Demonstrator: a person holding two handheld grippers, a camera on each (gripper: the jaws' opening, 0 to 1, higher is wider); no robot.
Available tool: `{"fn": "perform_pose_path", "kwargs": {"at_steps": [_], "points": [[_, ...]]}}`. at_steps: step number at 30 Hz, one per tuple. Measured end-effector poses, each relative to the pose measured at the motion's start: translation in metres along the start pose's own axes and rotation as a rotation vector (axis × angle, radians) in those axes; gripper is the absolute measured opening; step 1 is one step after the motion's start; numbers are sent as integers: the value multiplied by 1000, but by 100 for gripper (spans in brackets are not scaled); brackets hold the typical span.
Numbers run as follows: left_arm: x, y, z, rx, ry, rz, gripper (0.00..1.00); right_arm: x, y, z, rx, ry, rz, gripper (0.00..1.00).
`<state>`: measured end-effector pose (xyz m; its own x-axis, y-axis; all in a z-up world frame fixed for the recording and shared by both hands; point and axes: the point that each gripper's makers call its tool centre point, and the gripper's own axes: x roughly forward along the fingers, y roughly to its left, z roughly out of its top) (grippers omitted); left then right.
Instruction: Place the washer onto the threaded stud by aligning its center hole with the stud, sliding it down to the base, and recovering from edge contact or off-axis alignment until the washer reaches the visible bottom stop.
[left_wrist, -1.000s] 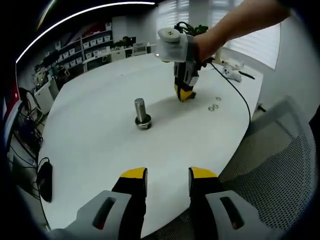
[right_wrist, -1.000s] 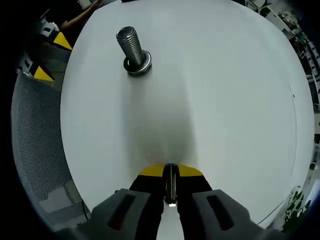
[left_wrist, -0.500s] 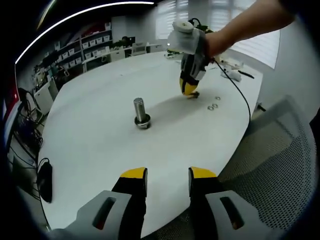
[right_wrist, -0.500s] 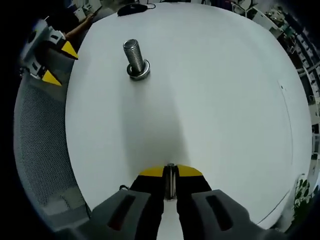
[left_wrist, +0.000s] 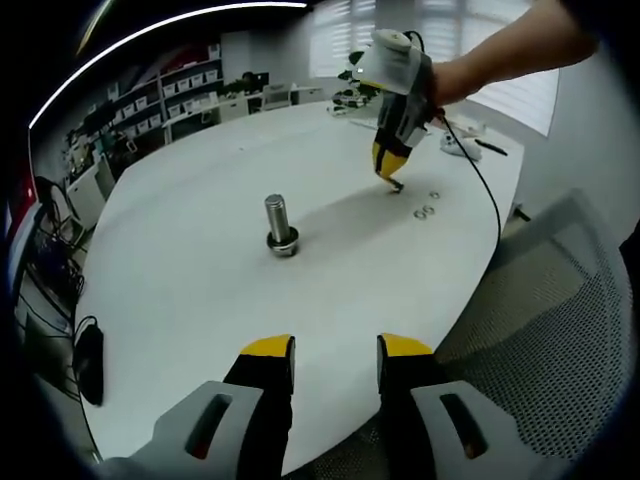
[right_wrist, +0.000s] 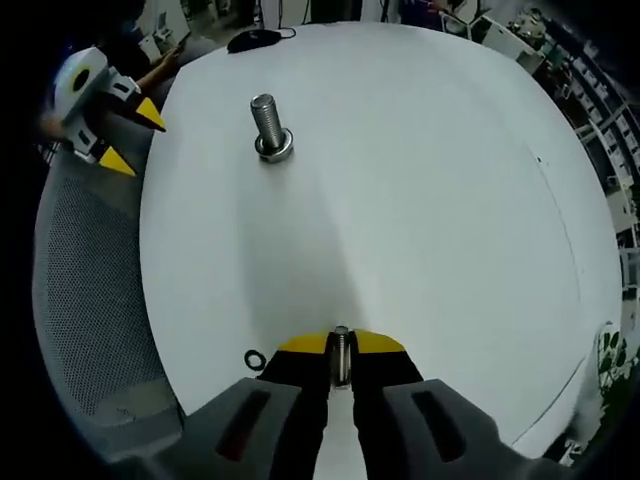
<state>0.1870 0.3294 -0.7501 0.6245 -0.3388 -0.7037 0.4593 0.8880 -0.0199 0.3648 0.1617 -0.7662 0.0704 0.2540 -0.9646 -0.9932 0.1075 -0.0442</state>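
The left gripper view shows spare rings (left_wrist: 424, 212) lying on the white bench (left_wrist: 200, 280) at 2 o'clock from the bolt (left_wrist: 279, 222). The right hand-held gripper (right_wrist: 341, 352) is pinched tight on a washer (right_wrist: 341, 354), held up off the bench. The bolt stands at 11 o'clock. The left hand-held gripper (left_wrist: 336, 352) is partly open and holds nothing.

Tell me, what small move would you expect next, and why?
Probably carry the right gripper across toward the bolt. It is shut on a washer, held on edge above the white table, while the bolt stands upright some way off with a ring already at its foot. The washer must get above the bolt before it can slide on.
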Motion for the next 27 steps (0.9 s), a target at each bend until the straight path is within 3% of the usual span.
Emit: {"fn": "perform_pose_path", "kwargs": {"at_steps": [27], "points": [[0,0,-2,-1,8,2,31,-14,1,-14,35,-38,-18,8]]}}
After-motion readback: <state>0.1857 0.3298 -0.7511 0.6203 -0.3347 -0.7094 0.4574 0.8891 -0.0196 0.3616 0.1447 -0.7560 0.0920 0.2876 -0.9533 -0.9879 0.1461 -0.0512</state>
